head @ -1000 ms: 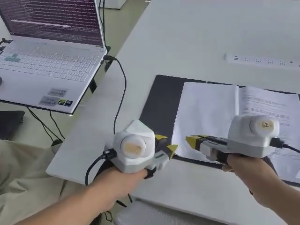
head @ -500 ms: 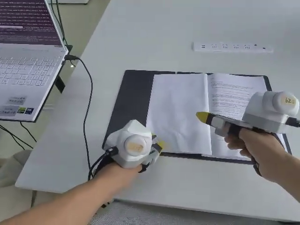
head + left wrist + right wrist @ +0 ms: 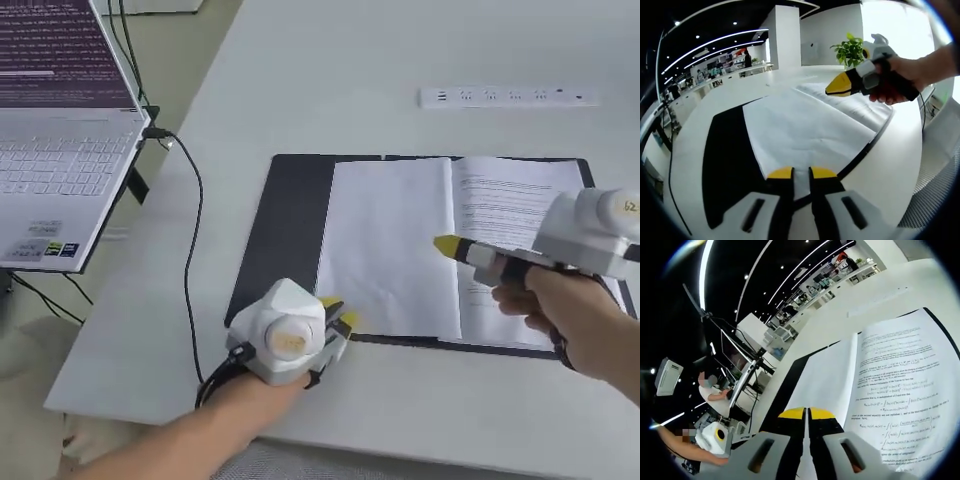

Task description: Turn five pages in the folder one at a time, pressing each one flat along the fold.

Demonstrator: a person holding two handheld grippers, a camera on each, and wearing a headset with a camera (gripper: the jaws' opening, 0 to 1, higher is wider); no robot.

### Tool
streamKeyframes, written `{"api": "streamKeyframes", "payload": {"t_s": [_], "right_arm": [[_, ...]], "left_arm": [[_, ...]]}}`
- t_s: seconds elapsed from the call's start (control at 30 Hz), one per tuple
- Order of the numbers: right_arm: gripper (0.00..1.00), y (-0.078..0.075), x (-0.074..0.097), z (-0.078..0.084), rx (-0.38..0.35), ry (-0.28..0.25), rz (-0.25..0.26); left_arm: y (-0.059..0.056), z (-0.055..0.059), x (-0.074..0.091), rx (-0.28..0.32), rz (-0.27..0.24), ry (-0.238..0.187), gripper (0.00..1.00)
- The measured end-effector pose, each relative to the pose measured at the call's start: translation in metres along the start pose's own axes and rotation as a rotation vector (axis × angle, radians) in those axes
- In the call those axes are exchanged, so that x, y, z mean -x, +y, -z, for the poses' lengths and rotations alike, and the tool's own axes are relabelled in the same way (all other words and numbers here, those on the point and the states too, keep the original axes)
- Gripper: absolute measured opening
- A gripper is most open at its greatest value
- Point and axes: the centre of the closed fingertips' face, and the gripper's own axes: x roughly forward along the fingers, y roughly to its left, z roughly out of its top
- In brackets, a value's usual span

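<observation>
While a laptop (image 3: 55, 150) stands propped at the left edge of the white table (image 3: 400, 50), with a black cable (image 3: 190, 240) trailing from its side, the left gripper (image 3: 338, 315) sits at the near edge of the black folder (image 3: 290, 220). Its jaws are a little apart and grip nothing (in its own view they frame the lower edge of the blank page (image 3: 805, 130)). The folder lies open and flat in the middle of the table. The right gripper (image 3: 447, 245) has its jaws pressed together on nothing and points left over the fold; whether it touches the paper cannot be told. The printed page (image 3: 505, 205) lies right of the fold, and a power strip (image 3: 510, 96) lies beyond the folder.
</observation>
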Motion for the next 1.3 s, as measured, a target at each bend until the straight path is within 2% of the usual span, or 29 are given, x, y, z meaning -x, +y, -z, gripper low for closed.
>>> {"api": "streamKeyframes", "payload": {"t_s": [0.17, 0.23, 0.33, 0.43, 0.53, 0.57, 0.6, 0.63, 0.73, 1.0, 1.1, 1.17, 1.23, 1.3], "right_arm": [[0.00, -0.013, -0.010, -0.002, -0.074, 0.045, 0.004], [0.00, -0.017, -0.011, -0.004, -0.101, 0.047, 0.007], [0.00, -0.035, -0.020, -0.009, -0.177, 0.065, 0.014], [0.00, -0.052, -0.027, -0.021, -0.288, 0.039, 0.024], [0.00, -0.066, -0.035, -0.030, -0.310, 0.039, 0.031], [0.00, -0.064, -0.038, -0.035, -0.355, 0.033, 0.008], [0.00, -0.070, -0.041, -0.041, -0.389, 0.015, 0.022], [0.00, -0.074, -0.043, -0.043, -0.382, 0.013, 0.031], [0.00, -0.083, -0.052, -0.054, -0.485, -0.022, 0.020], [0.00, -0.089, -0.066, -0.071, -0.538, -0.091, 0.022], [0.00, -0.096, -0.071, -0.077, -0.571, -0.109, 0.028], [0.00, -0.102, -0.076, -0.084, -0.610, -0.137, 0.039], [0.00, -0.104, -0.078, -0.089, -0.609, -0.163, 0.038], [0.00, -0.107, -0.081, -0.096, -0.642, -0.194, 0.049]], "left_arm": [[0.001, 0.001, -0.002, 0.008, 0.002, 0.001, 0.10], [0.001, 0.001, -0.002, 0.006, 0.003, 0.002, 0.10], [0.001, 0.001, -0.002, 0.007, 0.002, 0.003, 0.10], [0.001, 0.001, -0.002, 0.006, 0.002, 0.005, 0.10], [0.001, 0.001, -0.002, 0.008, 0.003, 0.007, 0.10], [0.001, 0.001, -0.002, 0.007, 0.003, 0.008, 0.10], [0.001, 0.001, -0.002, 0.008, 0.002, 0.009, 0.10], [0.001, 0.000, -0.002, 0.010, 0.002, 0.009, 0.10], [0.001, 0.000, -0.002, 0.012, 0.001, 0.012, 0.10], [0.001, -0.001, -0.001, 0.015, 0.000, 0.014, 0.10], [0.000, -0.001, -0.001, 0.013, 0.001, 0.015, 0.10], [0.001, 0.000, -0.001, 0.014, 0.002, 0.014, 0.10], [0.000, -0.001, -0.001, 0.016, 0.002, 0.014, 0.10], [0.000, -0.001, 0.000, 0.014, 0.003, 0.015, 0.10]]}}
